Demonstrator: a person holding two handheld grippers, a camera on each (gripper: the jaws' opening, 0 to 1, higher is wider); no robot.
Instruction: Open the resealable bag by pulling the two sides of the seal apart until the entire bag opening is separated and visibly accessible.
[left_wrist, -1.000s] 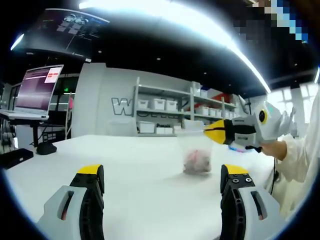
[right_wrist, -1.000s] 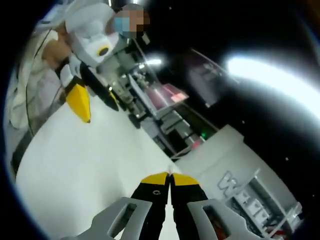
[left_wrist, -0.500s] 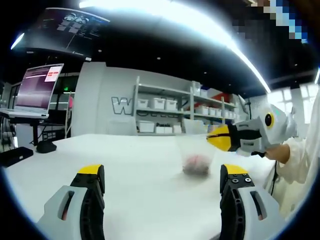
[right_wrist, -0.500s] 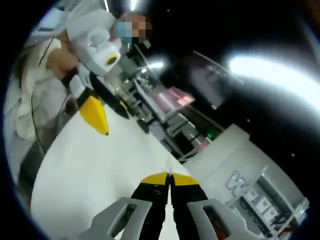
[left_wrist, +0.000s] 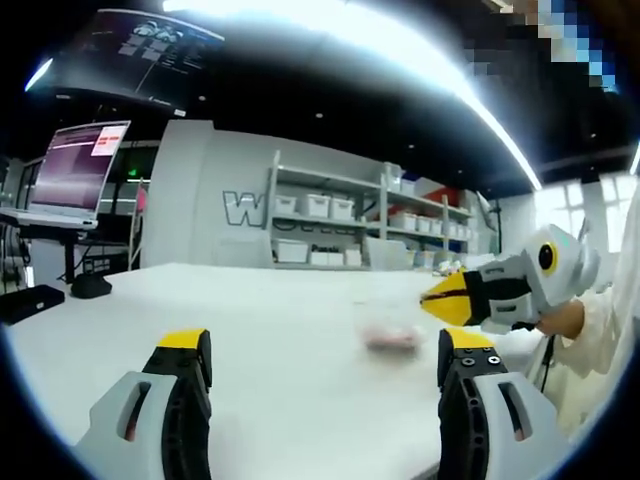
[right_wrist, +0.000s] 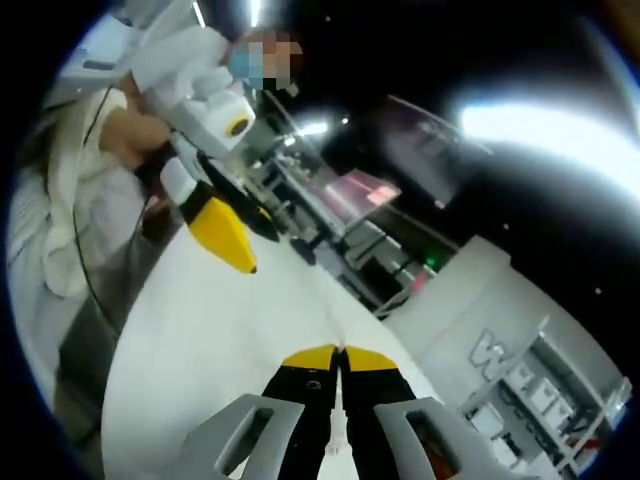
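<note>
A clear resealable bag (left_wrist: 388, 330) with pink contents looks blurred low over the white table (left_wrist: 280, 330), ahead of my left gripper (left_wrist: 325, 348). That gripper is open wide, with nothing between its jaws. My right gripper (left_wrist: 432, 298) reaches in from the right, shut, its yellow tip just above and right of the bag. In the right gripper view my right gripper (right_wrist: 340, 353) is shut on a thin clear sliver of the bag's edge (right_wrist: 336, 325). There the left gripper (right_wrist: 226, 236) hangs at upper left, held by a hand in a white sleeve.
A lit monitor (left_wrist: 82, 166) stands on a stand at far left, with dark gear (left_wrist: 38, 300) below it at the table's edge. Shelves with white bins (left_wrist: 330, 210) line the back wall. The person's white sleeve (left_wrist: 612, 320) is at the right.
The right gripper has come down and slightly right in the left gripper view, and the bag has sunk with it toward the table. In the right gripper view the left gripper looks nearer.
</note>
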